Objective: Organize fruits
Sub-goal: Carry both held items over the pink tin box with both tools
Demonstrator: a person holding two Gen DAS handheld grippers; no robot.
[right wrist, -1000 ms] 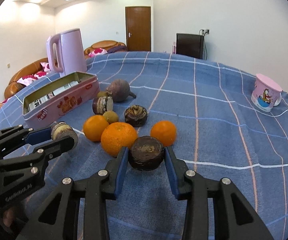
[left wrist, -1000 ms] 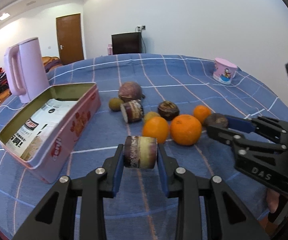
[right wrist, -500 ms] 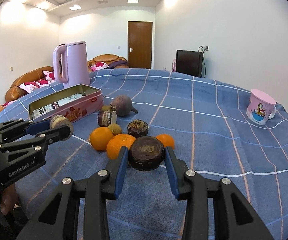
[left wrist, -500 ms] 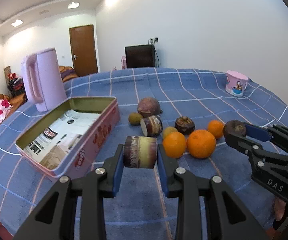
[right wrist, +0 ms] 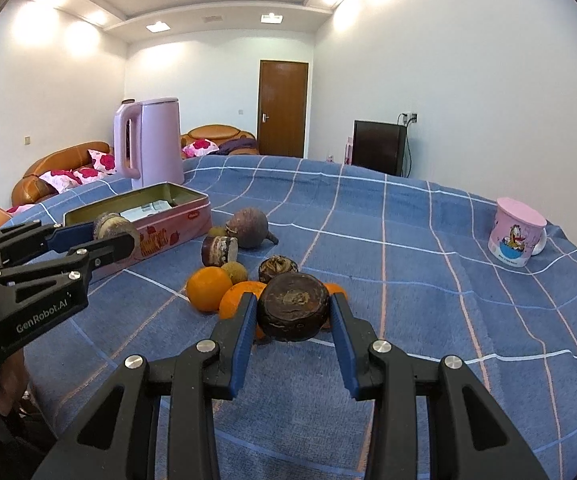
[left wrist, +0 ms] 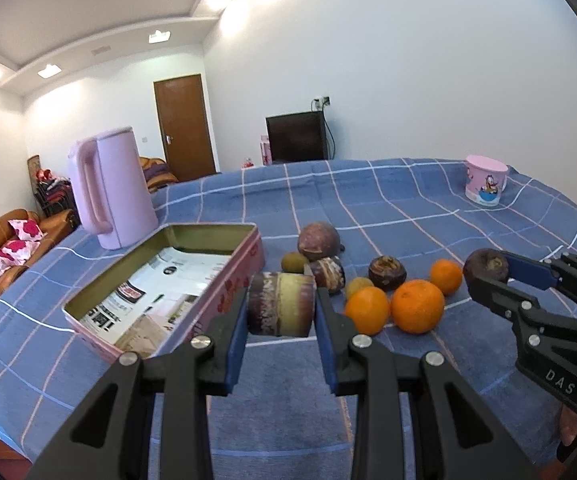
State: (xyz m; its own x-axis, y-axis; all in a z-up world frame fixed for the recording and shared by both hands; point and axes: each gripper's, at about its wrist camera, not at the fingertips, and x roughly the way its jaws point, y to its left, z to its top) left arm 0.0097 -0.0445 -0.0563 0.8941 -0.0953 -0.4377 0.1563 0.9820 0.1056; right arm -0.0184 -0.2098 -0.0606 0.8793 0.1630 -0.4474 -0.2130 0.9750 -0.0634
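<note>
Between left tongs point(left wrist: 281, 312), brown-banded cut stub point(left wrist: 281, 305)

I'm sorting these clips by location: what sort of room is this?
Most likely a home living room: a sofa with cushions, a dark TV-like screen by the wall, and a table under a blue checked cloth holding a pink kettle.

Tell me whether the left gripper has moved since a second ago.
Yes. The left gripper, shut on its sugarcane piece, has tilted upward: the pink tin sits lower in its view.
</note>
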